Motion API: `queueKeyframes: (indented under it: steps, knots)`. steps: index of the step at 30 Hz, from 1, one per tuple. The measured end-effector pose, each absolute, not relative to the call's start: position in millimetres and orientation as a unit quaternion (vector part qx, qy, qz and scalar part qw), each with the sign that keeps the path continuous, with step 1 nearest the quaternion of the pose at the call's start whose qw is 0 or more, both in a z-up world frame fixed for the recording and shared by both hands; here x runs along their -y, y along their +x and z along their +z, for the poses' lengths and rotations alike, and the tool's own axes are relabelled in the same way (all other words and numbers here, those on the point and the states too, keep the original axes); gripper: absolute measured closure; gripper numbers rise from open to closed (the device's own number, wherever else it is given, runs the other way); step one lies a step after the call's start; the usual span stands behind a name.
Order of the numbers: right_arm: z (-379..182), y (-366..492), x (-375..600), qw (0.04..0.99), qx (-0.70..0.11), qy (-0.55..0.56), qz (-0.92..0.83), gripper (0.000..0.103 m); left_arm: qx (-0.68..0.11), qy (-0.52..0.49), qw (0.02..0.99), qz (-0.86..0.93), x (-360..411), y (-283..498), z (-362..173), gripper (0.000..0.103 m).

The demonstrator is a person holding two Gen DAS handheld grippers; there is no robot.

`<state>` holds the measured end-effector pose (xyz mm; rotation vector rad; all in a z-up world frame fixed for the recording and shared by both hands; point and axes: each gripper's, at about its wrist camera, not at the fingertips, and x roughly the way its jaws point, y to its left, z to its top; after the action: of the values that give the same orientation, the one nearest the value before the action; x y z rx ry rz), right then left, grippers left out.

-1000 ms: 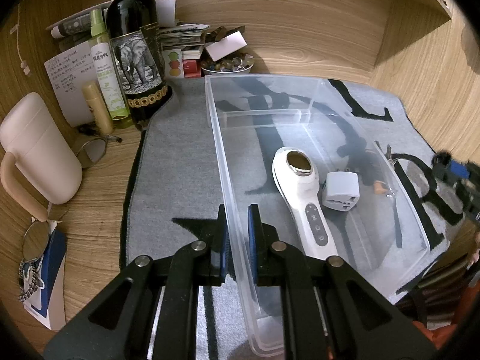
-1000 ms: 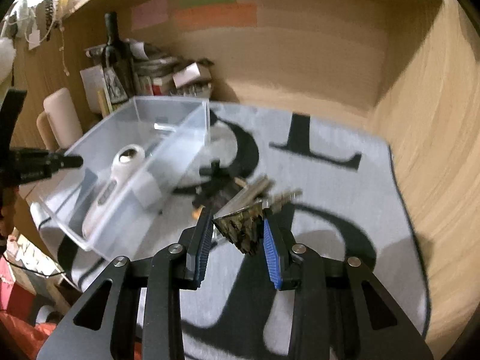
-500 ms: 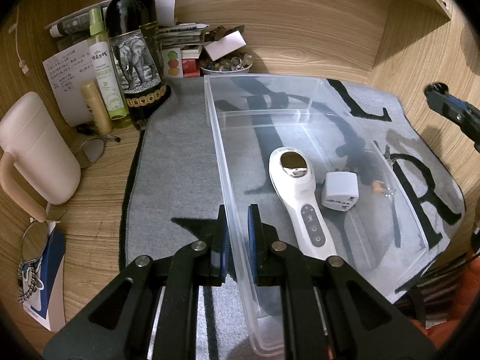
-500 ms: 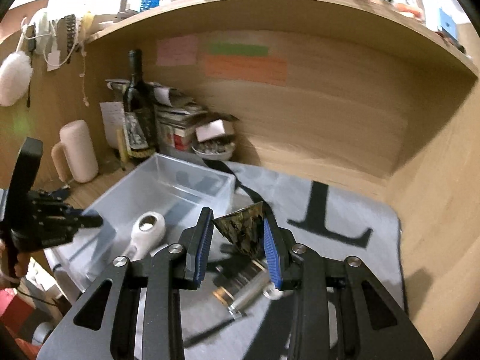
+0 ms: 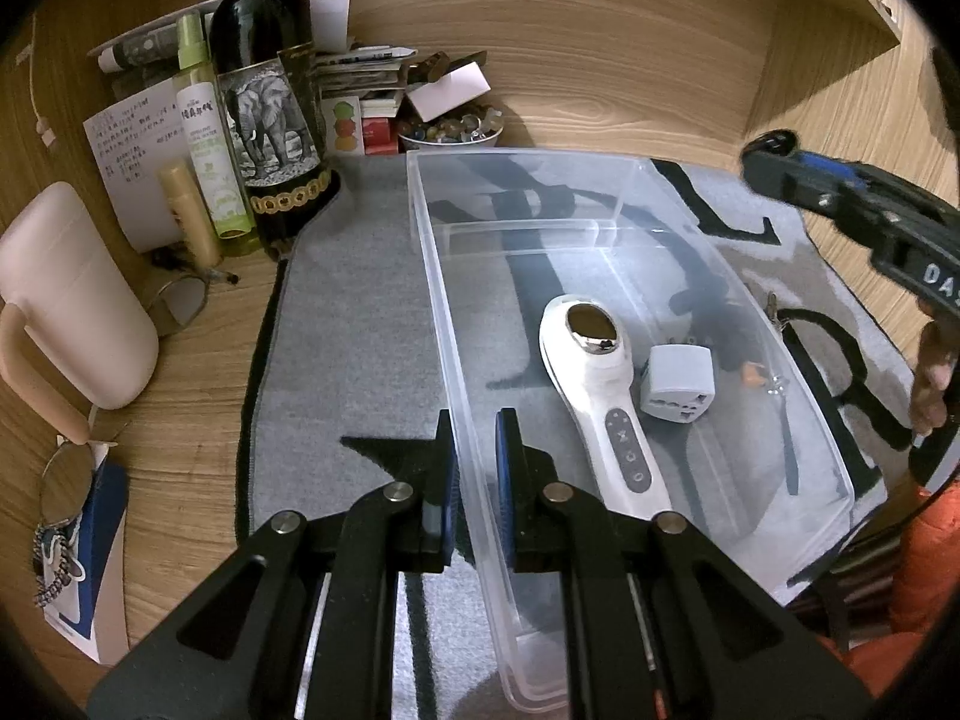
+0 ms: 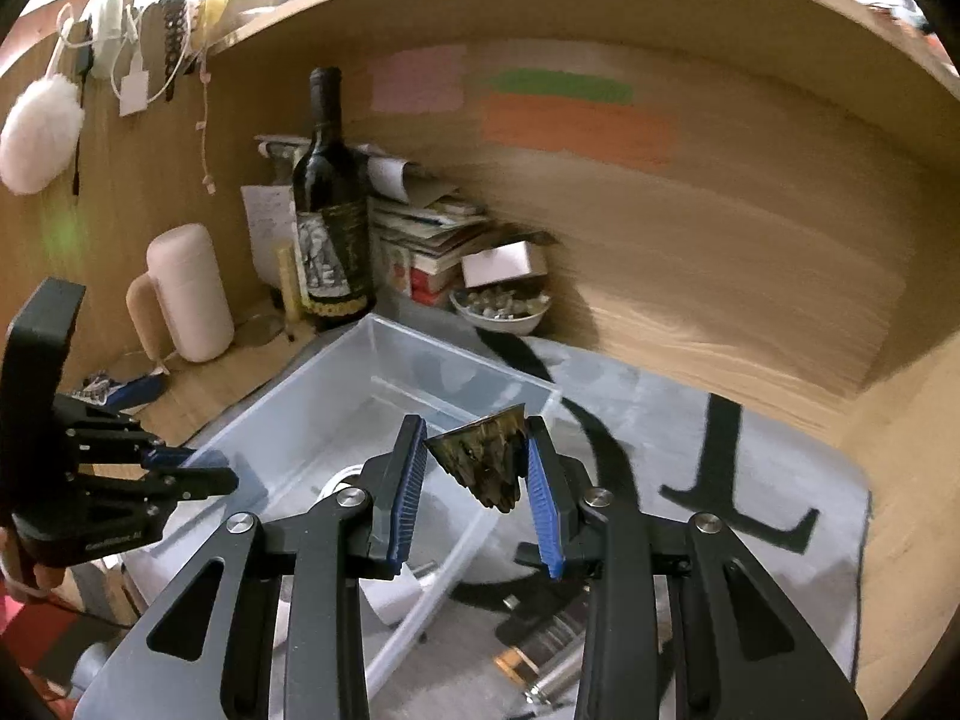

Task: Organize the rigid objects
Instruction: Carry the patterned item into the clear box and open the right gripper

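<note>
Below right tongs (image 6: 474, 474), blurred cylinder (image 6: 543, 660) half-hidden.

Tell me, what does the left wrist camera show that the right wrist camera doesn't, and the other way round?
Only the left wrist view shows the green spray bottle, the white plug adapter in the bin, and the left gripper clamped on the bin's wall. Only the right wrist view shows the dark claw clip held in the right gripper, and a white pompom on the wall. Both show the clear bin, wine bottle and pink mug.
</note>
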<state>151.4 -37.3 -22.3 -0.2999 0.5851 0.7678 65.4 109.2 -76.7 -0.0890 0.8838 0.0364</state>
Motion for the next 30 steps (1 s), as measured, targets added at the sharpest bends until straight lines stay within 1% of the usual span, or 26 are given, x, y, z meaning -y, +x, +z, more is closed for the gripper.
queueKeyframes:
  steps: [15,24,25,28,29,30]
  knots:
    - [-65.8,179.1,-9.9,0.831,-0.348,-0.190,0.390,0.073,-0.429,-0.056,0.902,0.012,-114.4,66.6,-76.5,0.093]
    - [-78.6,183.6,-17.8,0.824,-0.361,-0.208,0.384,0.073,-0.429,-0.059,0.901,0.012,-114.0,66.9,-76.9,0.093]
    - [-78.9,184.0,-18.4,0.823,-0.363,-0.209,0.385,0.072,-0.429,-0.060,0.901,0.012,-113.9,67.0,-77.0,0.093]
    - [-78.0,185.1,-17.6,0.827,-0.358,-0.206,0.381,0.061,-0.429,-0.060,0.901,0.012,-114.2,67.1,-77.0,0.093]
    - [-77.4,184.9,-17.2,0.829,-0.357,-0.204,0.380,0.059,-0.429,-0.059,0.901,0.013,-113.6,67.1,-77.0,0.093]
    - [-76.3,184.6,-16.1,0.830,-0.355,-0.202,0.380,0.058,-0.429,-0.059,0.901,0.012,-114.3,67.0,-77.0,0.093]
